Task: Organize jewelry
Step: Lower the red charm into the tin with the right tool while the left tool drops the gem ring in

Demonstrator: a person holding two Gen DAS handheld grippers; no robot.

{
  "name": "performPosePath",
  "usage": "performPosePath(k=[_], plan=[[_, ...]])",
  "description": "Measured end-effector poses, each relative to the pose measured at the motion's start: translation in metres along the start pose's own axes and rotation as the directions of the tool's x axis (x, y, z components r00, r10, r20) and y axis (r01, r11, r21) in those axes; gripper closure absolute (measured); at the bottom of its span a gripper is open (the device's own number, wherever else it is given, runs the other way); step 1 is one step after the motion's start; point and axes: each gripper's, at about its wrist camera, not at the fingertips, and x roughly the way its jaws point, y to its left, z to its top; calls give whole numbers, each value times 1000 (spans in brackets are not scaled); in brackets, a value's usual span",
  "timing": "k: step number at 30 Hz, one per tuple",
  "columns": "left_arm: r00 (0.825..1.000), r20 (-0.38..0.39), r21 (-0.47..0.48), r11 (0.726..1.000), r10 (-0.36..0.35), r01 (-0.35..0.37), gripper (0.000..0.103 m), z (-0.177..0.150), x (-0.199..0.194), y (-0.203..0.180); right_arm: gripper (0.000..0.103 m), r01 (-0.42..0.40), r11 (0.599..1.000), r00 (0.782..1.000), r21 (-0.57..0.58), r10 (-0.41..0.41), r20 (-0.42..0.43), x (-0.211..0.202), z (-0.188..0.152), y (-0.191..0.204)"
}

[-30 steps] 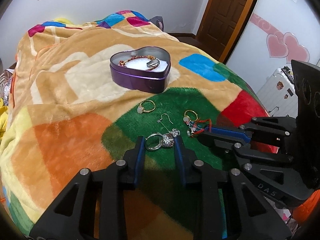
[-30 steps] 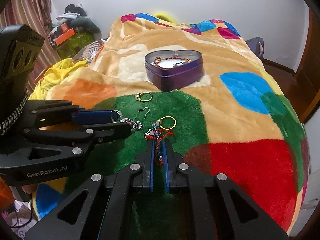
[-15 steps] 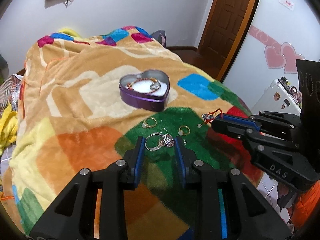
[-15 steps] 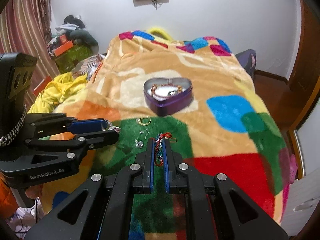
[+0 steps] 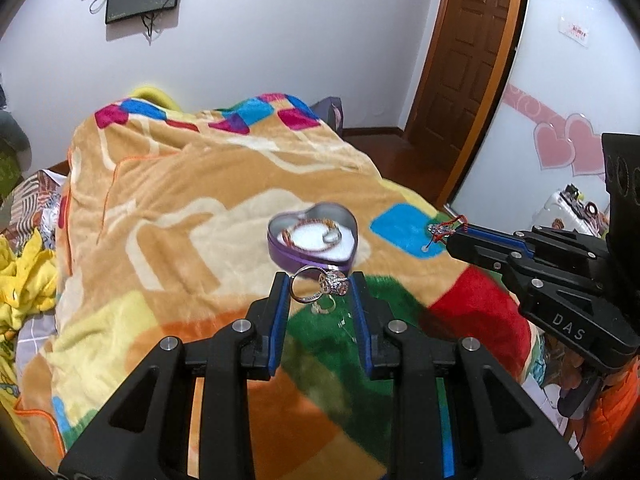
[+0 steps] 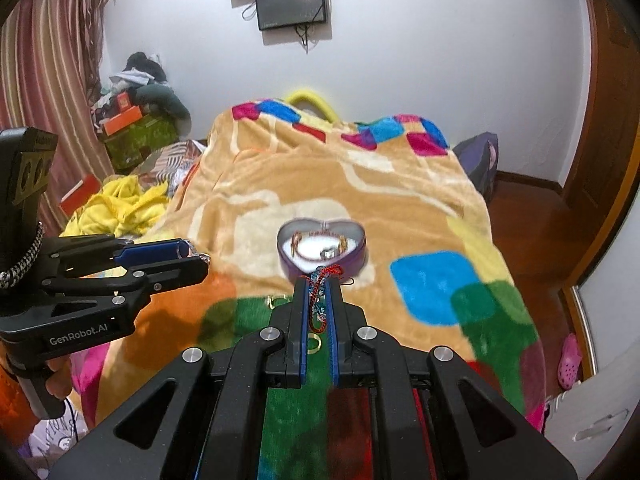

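Visibly, GenRobot.AI-marked left fingers (image 5: 320, 290) clamp a ring (image 5: 320, 284); DAS-marked right fingers (image 6: 319, 280) pinch a bracelet (image 6: 320, 280).

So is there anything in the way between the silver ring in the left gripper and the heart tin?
Nothing visible. The left gripper holds the silver ring above the blanket, and the open heart tin lies straight ahead with no lid on it.

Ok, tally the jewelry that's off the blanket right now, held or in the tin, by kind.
Rings: 2 (sparkly ring in the left fingers, silver ring in the heart tin)
Bracelets: 2 (red cord bracelet in the right fingers, beaded bracelet in the tin)
Total: 4
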Motion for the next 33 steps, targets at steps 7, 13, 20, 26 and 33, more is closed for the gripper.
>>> performPosePath(k=[7, 13, 20, 26, 33], plan=[[999, 35, -5, 1000, 13, -13, 74, 15, 2, 8, 96, 1, 1000, 999, 0, -1, 42, 3, 17, 2], [999, 50, -16, 1000, 19, -18, 74, 27, 12, 16, 96, -7, 1000, 998, -6, 7, 58, 14, 28, 4], [998, 49, -14, 1000, 26, -25, 74, 38, 27, 23, 96, -17, 1000, 997, -10, 18, 69, 29, 41, 3], [999, 26, -12, 1000, 23, -23, 74, 44, 47, 28, 96, -28, 1000, 998, 1, 28, 50, 50, 47, -5], [999, -36, -24, 1000, -6, 5, 74, 44, 77, 35, 96, -69, 997, 997, 34, 70, -31, 84, 49, -19]])
